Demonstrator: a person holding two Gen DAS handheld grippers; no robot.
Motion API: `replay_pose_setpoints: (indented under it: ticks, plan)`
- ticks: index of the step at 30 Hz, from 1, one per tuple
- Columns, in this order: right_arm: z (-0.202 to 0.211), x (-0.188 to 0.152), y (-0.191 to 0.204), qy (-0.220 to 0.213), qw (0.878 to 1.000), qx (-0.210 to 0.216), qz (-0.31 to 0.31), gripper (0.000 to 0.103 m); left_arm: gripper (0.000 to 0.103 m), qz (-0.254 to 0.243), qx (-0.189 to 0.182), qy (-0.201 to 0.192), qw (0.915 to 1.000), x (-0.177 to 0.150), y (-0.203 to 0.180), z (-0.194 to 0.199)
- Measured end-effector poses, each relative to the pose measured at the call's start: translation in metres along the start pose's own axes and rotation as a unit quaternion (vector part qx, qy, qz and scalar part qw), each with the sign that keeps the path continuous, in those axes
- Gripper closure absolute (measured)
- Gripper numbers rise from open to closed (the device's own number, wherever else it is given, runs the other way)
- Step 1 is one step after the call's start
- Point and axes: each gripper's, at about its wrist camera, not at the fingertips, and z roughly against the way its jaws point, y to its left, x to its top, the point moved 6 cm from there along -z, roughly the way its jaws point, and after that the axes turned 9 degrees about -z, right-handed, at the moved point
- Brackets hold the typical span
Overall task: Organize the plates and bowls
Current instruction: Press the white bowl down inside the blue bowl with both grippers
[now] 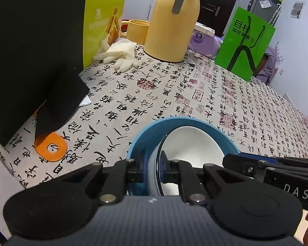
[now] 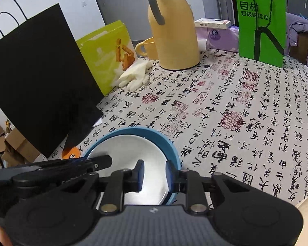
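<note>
Holding two bowls from both sides

Sitting on the desk [image 1: 195, 94] is a blue bowl [image 1: 145, 135] with a white bowl [image 1: 193, 145] inside it. The left gripper [image 1: 153, 169] pinches both bowl rims together at 9 o'clock. The right gripper [image 2: 154, 176] pinches both rims at 3 o'clock. At 12 o'clock, far back, stands a yellow jug [image 1: 172, 24]. A black bag [image 2: 39, 78] stands at 10 o'clock.

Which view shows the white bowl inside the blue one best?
The right wrist view: most of the white bowl shows, its round inside open to the camera within the blue bowl. The left wrist view shows the white bowl more edge-on, partly hidden behind the tongs.
</note>
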Motion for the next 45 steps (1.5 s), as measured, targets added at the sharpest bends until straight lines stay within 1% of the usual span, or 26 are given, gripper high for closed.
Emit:
replay_pose_setpoints:
  ticks: [4,9,14,20,23,32,35,37,38,39,40,42,43,44,45]
  plan:
    - [0.000,0.000,-0.003,-0.001,1.000,0.008,-0.006,0.080,0.091,-0.005,0.002,0.000,1.0000,0.000,-0.002,0.003]
    - [-0.002,-0.002,-0.003,0.001,1.000,0.017,-0.008,0.080,0.089,-0.021,0.012,-0.016,0.9996,0.006,-0.006,0.012]
    - [0.000,-0.003,-0.005,-0.002,1.000,0.022,-0.011,0.080,0.089,-0.035,0.024,-0.001,0.9991,0.006,-0.003,0.009]
    - [0.002,-0.001,-0.006,-0.004,1.000,0.028,-0.012,0.080,0.089,-0.065,0.025,0.013,0.9975,0.003,-0.005,0.008]
    - [0.001,-0.002,-0.006,-0.004,0.999,0.032,-0.012,0.080,0.090,-0.067,0.027,0.019,0.9972,0.003,-0.006,0.004]
    - [0.004,-0.003,-0.005,-0.004,0.999,0.039,-0.010,0.080,0.092,-0.072,0.028,0.020,0.9968,0.002,-0.010,0.000]
    - [0.005,-0.004,-0.005,-0.005,0.999,0.040,-0.009,0.080,0.089,-0.066,0.029,0.012,0.9974,0.004,-0.009,0.005]
    - [0.007,-0.004,-0.006,-0.007,0.999,0.042,-0.010,0.080,0.080,-0.059,0.015,-0.004,0.9981,0.007,-0.009,0.013]
    - [0.009,-0.004,-0.006,-0.009,0.999,0.043,-0.011,0.078,0.068,-0.056,0.003,-0.014,0.9983,0.008,-0.010,0.019]
    - [0.011,-0.005,-0.007,-0.012,0.999,0.046,-0.012,0.075,0.053,-0.055,-0.003,-0.022,0.9982,0.010,-0.011,0.024]
    - [0.013,-0.006,-0.008,-0.015,0.999,0.048,-0.014,0.072,0.047,-0.056,-0.007,-0.035,0.9978,0.011,-0.012,0.030]
    - [0.020,-0.008,-0.010,-0.026,0.998,0.053,-0.016,0.061,0.028,-0.063,-0.012,-0.060,0.9962,0.013,-0.015,0.042]
    - [0.025,-0.009,-0.012,-0.033,0.998,0.056,-0.015,0.057,0.023,-0.064,-0.013,-0.071,0.9954,0.013,-0.015,0.047]
    - [0.029,-0.010,-0.013,-0.041,0.997,0.059,-0.014,0.047,0.015,-0.062,-0.012,-0.080,0.9948,0.013,-0.015,0.051]
    - [0.035,-0.012,-0.015,-0.051,0.997,0.062,-0.015,0.036,0.005,-0.059,-0.011,-0.089,0.9942,0.013,-0.013,0.055]
